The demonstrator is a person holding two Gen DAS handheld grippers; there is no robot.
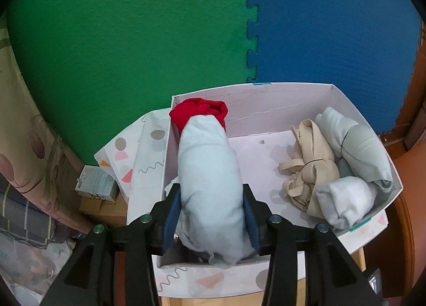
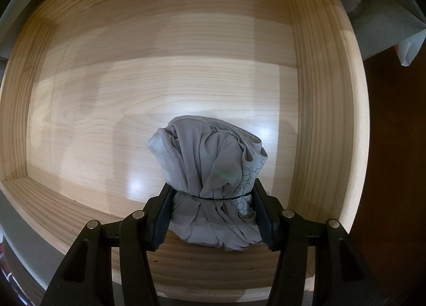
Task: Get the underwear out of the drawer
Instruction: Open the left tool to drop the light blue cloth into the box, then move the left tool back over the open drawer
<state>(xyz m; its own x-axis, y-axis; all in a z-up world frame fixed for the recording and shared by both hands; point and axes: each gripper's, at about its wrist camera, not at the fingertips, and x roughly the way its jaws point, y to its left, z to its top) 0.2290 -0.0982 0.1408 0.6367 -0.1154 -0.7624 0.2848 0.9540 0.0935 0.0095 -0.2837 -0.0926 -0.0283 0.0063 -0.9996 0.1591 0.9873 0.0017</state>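
In the left wrist view my left gripper (image 1: 211,212) is shut on a pale blue-white rolled underwear (image 1: 210,172), held over the left side of a white cardboard box (image 1: 266,98). A red roll (image 1: 199,112) lies in the box behind it. In the right wrist view my right gripper (image 2: 213,215) is shut on a grey rolled underwear (image 2: 210,172) tied with a thin black band, held above the floor of a light wooden drawer (image 2: 159,87). The rest of the drawer floor shows bare wood.
A beige bundle (image 1: 306,170) and pale grey and white rolls (image 1: 354,162) lie at the box's right side. The box lid (image 1: 143,151) leans at its left, beside small cartons (image 1: 95,183). Green (image 1: 119,39) and blue (image 1: 332,26) foam mats lie beyond.
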